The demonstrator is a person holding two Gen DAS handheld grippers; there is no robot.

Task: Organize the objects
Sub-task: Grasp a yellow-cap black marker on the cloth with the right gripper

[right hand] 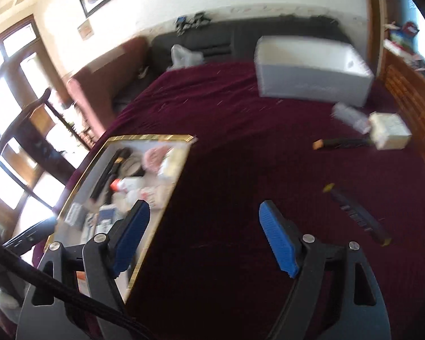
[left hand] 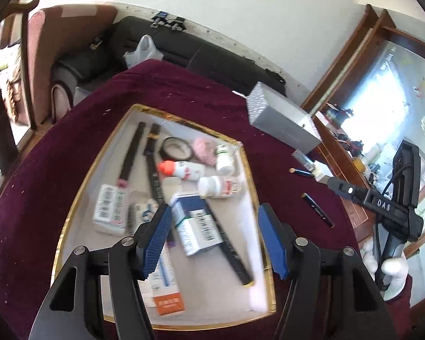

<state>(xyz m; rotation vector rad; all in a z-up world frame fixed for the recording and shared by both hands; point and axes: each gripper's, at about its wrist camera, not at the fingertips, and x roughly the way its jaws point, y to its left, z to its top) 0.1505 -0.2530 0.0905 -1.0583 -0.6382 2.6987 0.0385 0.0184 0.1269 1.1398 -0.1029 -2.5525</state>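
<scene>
Hovering empty, left tongs [left hand: 214, 238] stand half-wide over the gold-rimmed white tray [left hand: 79, 195]; right tongs [right hand: 209, 236] stand wide over the maroon cloth bench [right hand: 226, 119], right of the tray. Remaining dark slim pen [right hand: 359, 215] lies well right of the tray: light, stiff, likely rolls; pinch mid-barrel, across its length.

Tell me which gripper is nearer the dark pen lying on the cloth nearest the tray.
Right. The right gripper hangs beside the pen; the left gripper hangs over the tray.
</scene>
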